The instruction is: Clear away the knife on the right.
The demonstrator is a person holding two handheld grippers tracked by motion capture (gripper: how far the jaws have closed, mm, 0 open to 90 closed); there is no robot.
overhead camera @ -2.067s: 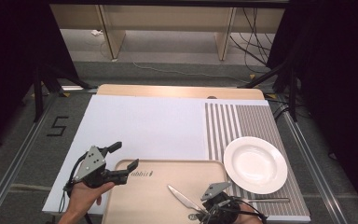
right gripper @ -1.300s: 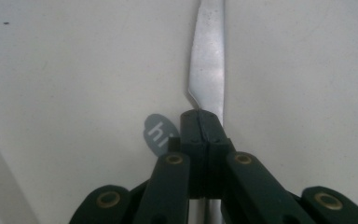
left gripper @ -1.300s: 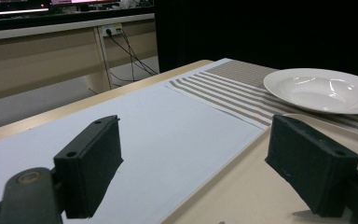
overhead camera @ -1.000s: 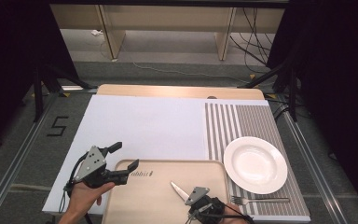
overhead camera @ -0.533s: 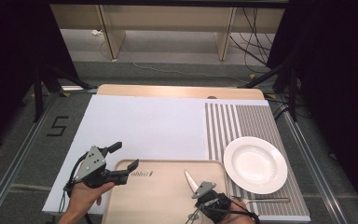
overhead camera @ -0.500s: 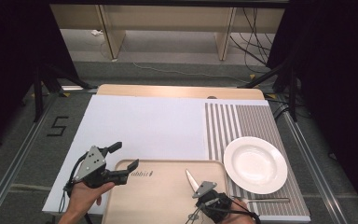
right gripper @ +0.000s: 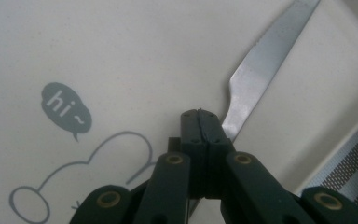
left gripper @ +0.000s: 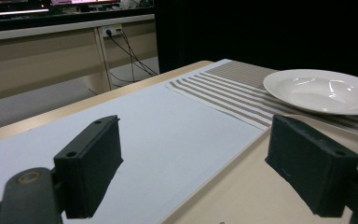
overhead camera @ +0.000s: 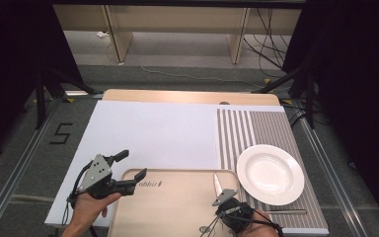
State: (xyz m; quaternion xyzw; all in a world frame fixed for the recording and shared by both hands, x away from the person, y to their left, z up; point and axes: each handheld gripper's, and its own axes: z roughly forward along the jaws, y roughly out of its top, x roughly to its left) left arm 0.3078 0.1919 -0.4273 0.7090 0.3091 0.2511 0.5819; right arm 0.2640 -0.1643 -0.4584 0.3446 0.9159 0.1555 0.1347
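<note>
The left gripper [overhead camera: 124, 165] sits low at the person's left, held in the left hand [overhead camera: 90, 206] with the forearm coming in from the bottom edge; its jaws stand wide apart with nothing between them. The right gripper [overhead camera: 220, 196] is at the bottom right, jaws pressed together and pointing away from the person

Jaws spread wide over the white mat [left gripper: 135, 135], white plate [left gripper: 324, 91] on striped placemat [left gripper: 233, 93] beyond.

Grey carpet floor [overhead camera: 177, 79]; black "5" mark [overhead camera: 60, 134] at left. Light wood bench legs [overhead camera: 116, 34] at far wall; cables [overhead camera: 271, 34] far right. Black curtains [overhead camera: 355, 74] on both sides.
</note>
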